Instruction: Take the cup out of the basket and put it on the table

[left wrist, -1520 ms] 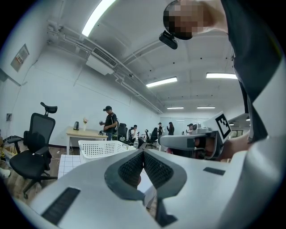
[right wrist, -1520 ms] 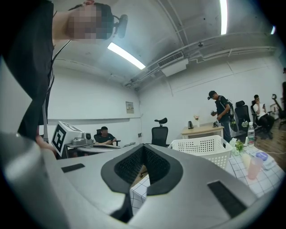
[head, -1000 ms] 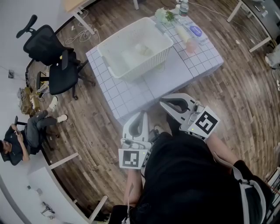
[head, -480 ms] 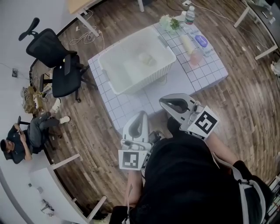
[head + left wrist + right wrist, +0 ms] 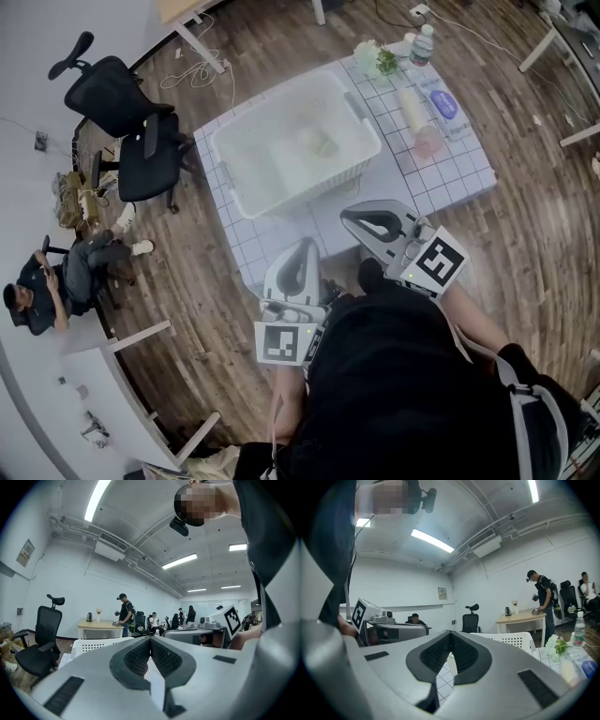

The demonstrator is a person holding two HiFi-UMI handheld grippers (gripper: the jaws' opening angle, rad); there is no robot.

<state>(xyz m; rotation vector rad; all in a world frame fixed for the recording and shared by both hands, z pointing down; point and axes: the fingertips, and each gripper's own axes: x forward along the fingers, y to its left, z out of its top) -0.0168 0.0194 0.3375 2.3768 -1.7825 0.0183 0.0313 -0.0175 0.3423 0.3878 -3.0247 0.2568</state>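
The task has barely opened: this is the approach, with nothing grasped. The left tongs (image 5: 150, 640) are clenched, their ribbed pads meeting at the tip with nothing between them, and the right tongs (image 5: 450, 633) are clenched and empty in the same way. In the head view both are carried close to the person's body, short of the near edge of the desk (image 5: 274, 239), which is covered in a white gridded cloth. The white perforated basket (image 5: 309, 183) stands on the far left part of that desk, well apart from either pair of tongs. Inside it, toward the right of its floor, lies a pale rounded shape (image 5: 319, 142) that is most likely the cup, though it is too small and washed out to tell whether it stands upright or lies on its side. To the right of the basket the cloth carries a water bottle (image 5: 424, 42), a small bunch of flowers (image 5: 380, 58) and a few toiletry containers (image 5: 427, 117), while the strip in front of the basket is bare. The next move calls for stepping up to the desk, releasing one pair of tongs, probably the right since the cup lies on that side, and lowering it over the basket's rim to close on the cup's wall.
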